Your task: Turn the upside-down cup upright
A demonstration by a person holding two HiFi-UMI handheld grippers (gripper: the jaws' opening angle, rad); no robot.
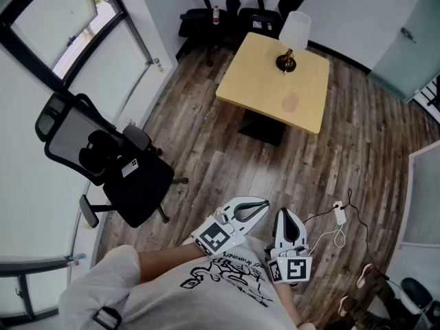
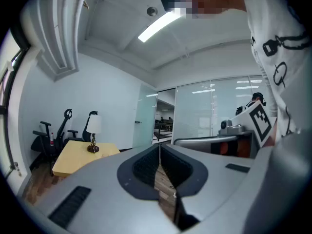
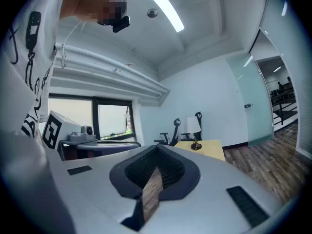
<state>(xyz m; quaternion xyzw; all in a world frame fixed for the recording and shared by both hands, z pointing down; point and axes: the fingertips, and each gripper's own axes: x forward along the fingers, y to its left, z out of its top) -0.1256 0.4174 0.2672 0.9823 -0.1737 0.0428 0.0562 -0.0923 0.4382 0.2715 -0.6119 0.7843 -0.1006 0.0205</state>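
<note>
Showing only overhead, mesh chair (image 1: 110, 167); left tool (image 1: 262, 205), right tool (image 1: 284, 214) closed.

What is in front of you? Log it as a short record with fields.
left gripper: shut, empty, close to the person's body
right gripper: shut, empty, beside the left one
table: across the floor, well apart from both grippers
lamp: upright on the table
cup: perhaps the pinkish shape on the table; too small to tell
mesh chair: by the window, left of the grippers
cable: on the floor, right of the grippers
task: not yet begun
</note>
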